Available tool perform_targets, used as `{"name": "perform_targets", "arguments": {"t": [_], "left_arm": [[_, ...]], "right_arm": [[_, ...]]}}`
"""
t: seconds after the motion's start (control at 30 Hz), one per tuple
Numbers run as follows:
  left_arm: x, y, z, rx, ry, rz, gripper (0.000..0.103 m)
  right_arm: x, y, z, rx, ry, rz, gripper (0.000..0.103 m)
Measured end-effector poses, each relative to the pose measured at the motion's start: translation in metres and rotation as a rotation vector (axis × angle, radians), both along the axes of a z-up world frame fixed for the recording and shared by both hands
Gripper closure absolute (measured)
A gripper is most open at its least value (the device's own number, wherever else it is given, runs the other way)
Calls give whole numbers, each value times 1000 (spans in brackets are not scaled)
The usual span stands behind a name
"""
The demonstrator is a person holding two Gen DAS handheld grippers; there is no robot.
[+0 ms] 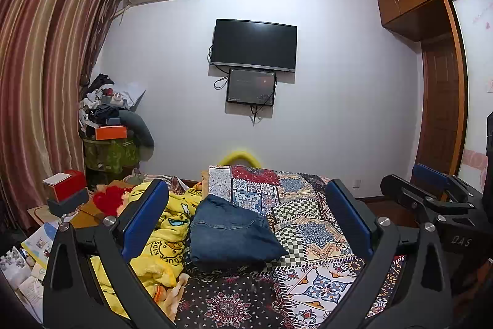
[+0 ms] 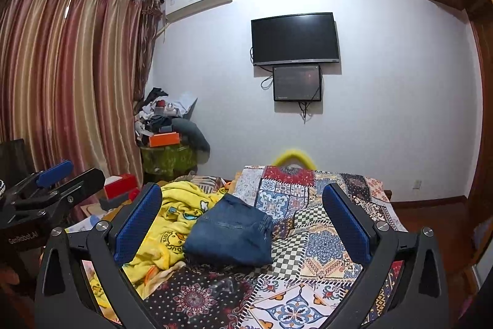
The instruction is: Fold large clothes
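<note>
Both the left tool point(image 1: 246, 216) and right tool point(image 2: 242, 215) hover level, spread wide and empty, above the folded jeans point(image 1: 231, 232) on the bed point(image 1: 314, 224)

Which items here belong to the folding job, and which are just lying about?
Job: folded blue jeans, left tool, right tool, both open and empty.
Lying about: yellow cartoon blanket, orange box, red box, wall TV.

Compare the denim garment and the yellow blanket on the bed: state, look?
The denim garment is folded into a compact bundle; the yellow blanket lies crumpled and spread out.
The denim garment is plain blue; the yellow blanket carries cartoon duck prints and lettering.
The denim garment sits on the patchwork bedspread mid-bed; the yellow blanket lies along the bed's left side.
Both rest on the bed, held by neither gripper.
</note>
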State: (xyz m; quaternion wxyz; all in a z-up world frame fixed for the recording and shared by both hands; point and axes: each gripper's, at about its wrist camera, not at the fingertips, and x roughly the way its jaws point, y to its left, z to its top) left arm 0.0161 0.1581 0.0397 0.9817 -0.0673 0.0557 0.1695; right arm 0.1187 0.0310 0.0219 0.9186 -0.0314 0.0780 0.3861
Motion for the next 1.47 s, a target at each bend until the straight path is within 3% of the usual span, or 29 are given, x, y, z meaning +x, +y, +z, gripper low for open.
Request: {"name": "perform_targets", "arguments": {"t": [1.47], "left_arm": [[13,12,-11,-45,45,-68,1]], "right_arm": [[6,0,-4,-7,24,-26,0]]}}
